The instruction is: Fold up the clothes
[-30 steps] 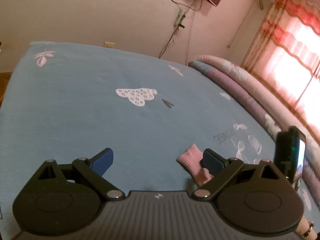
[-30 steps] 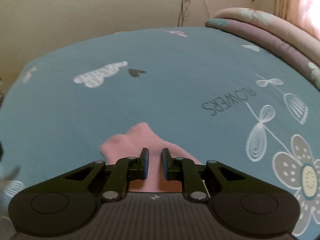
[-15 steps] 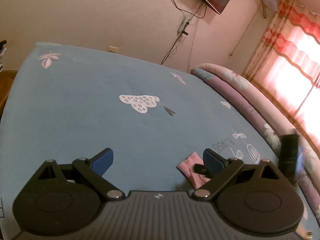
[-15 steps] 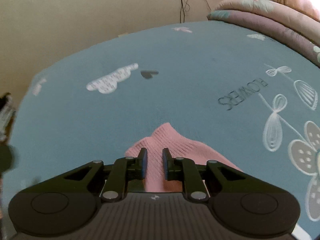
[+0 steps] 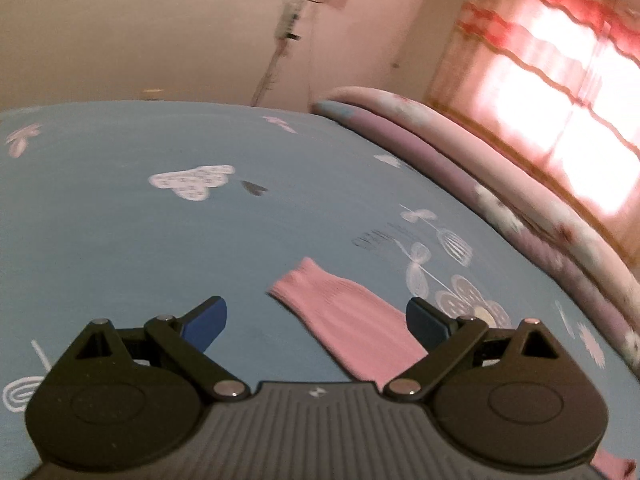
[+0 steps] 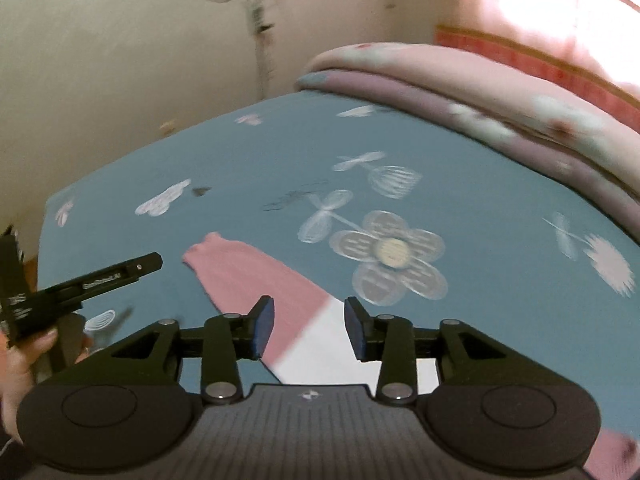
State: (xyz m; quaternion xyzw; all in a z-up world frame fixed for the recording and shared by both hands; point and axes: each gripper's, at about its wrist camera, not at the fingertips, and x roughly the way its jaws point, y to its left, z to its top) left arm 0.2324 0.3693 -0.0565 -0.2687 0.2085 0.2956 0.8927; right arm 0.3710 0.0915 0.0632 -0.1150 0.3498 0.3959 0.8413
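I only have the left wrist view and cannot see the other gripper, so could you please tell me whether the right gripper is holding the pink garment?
Observer: No. The right gripper is open. Its jaws have just been opening, and the pink garment lies on the bed sheet, showing between them but not pinched.
Operator: Thank you. Is the garment pink all over?
Observer: No. The right wrist view shows a white section adjoining the pink, close to the gripper.
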